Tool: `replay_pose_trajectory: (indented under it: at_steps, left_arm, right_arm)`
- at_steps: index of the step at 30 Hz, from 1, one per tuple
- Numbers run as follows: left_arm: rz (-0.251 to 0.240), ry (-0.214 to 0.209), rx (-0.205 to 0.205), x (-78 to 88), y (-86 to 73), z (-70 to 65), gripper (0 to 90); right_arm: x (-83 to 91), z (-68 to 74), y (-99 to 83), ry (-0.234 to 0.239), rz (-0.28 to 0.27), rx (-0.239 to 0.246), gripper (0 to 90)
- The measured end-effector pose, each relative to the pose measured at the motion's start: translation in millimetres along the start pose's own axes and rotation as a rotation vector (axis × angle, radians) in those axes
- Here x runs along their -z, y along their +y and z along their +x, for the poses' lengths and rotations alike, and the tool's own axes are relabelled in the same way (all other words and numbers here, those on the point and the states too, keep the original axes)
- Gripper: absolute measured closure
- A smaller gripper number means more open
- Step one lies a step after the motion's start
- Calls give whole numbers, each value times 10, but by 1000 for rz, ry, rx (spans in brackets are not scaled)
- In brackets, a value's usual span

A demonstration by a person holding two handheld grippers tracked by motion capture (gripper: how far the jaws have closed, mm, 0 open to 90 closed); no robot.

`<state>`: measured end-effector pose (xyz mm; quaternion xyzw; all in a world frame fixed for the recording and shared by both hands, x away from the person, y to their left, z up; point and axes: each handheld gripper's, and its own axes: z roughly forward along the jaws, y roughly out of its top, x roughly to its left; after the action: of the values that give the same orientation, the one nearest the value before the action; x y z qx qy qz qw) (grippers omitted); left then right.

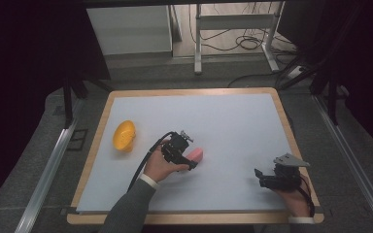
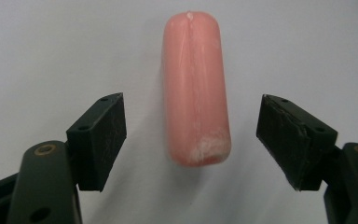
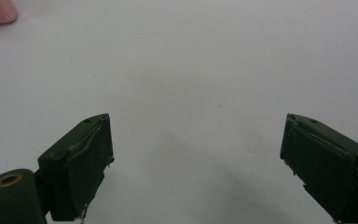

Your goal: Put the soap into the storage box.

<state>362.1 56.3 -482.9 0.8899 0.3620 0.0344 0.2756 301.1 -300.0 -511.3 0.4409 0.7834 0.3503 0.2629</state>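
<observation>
Pink sausage (image 2: 195, 88) is lying flat near the tabletop (image 1: 233, 116) centre, the left claw (image 2: 191, 140) straddling its near end with jaws spread and not touching, seemingly lining up a pinch, while the right claw (image 3: 196, 163) is idling spread near the right front corner.

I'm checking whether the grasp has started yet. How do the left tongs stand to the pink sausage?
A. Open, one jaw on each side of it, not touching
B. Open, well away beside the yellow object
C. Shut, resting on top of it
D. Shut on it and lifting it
A: in the left gripper view the left tongs are open, with the pink sausage lying between the jaws and white table visible on both sides.
</observation>
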Motion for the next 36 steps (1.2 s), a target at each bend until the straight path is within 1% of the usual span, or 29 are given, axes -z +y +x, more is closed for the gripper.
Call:
replay_pose_trajectory:
  at_steps: [4, 9, 10, 11, 12, 13, 16, 18, 19, 22, 23, 29, 36]
  left_arm:
    - [-1, 2, 4, -35, 54, -3, 274]
    - [20, 8, 4, -119, 116, -15, 297]
    - [24, 11, 5, -134, 125, -17, 318]
    - [30, 22, 2, -155, 134, -14, 340]
    - [30, 22, 2, -155, 134, -14, 366]
    - [37, 29, 5, -182, 137, -13, 366]
    - [45, 28, 4, -224, 141, -14, 404]
    - [53, 28, 3, -245, 144, -14, 459]
    - [56, 26, 6, -260, 144, -17, 459]
    - [69, 28, 15, -275, 147, -4, 536]
    - [66, 28, 25, -277, 148, -7, 582]
    - [74, 38, 39, -271, 160, -2, 601]
    - [71, 37, 37, -257, 152, 8, 602]
  right_arm:
    - [-2, 1, 0, -1, 0, 0, 88]
    - [7, -4, 1, -5, -2, -3, 89]
    - [12, -5, 2, -7, -4, -5, 88]
    - [13, -6, 2, -7, -6, -6, 88]
    - [13, -6, 2, -7, -6, -6, 88]
    - [15, -8, 2, -7, -7, -7, 89]
    - [18, -14, 1, -8, -9, -9, 88]
    - [17, -16, -2, -8, -8, -9, 89]
    - [16, -17, -2, -8, -7, -9, 89]
    - [18, -15, 0, -6, -8, -9, 88]
    - [22, -15, 3, 1, -10, -13, 89]
    - [24, -18, 3, -2, -10, -16, 89]
    - [29, -23, 4, -5, -12, -13, 88]
